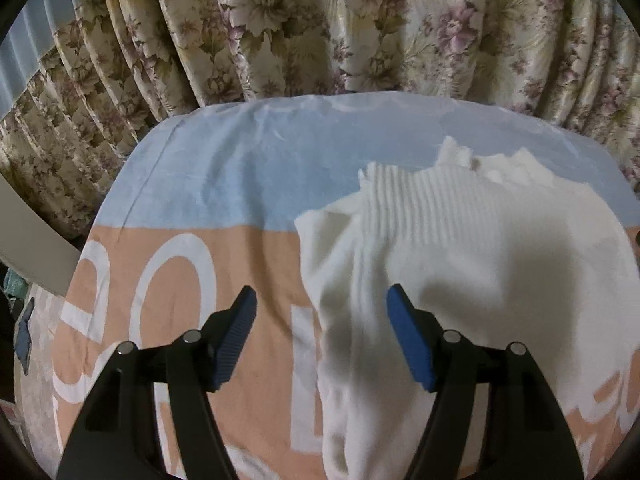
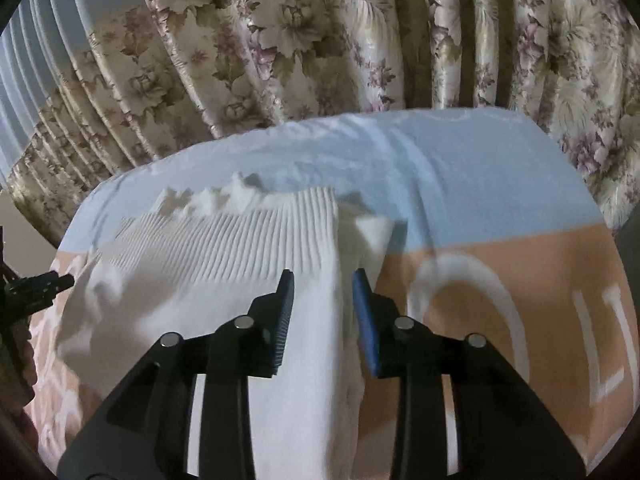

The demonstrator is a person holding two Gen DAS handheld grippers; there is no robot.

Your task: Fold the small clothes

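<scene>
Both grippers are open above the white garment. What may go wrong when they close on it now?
1. The left gripper straddles the edge of the white garment; closing may also pinch the towel beneath.
2. The right gripper sits over a raised fold, so it may catch only one layer.
3. The ribbed hem lies bunched; lifting could fold it crooked.

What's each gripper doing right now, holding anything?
Left gripper: open, holding nothing, over the white garment's left edge.
Right gripper: open, narrower gap, holding nothing, over its right edge.
</scene>
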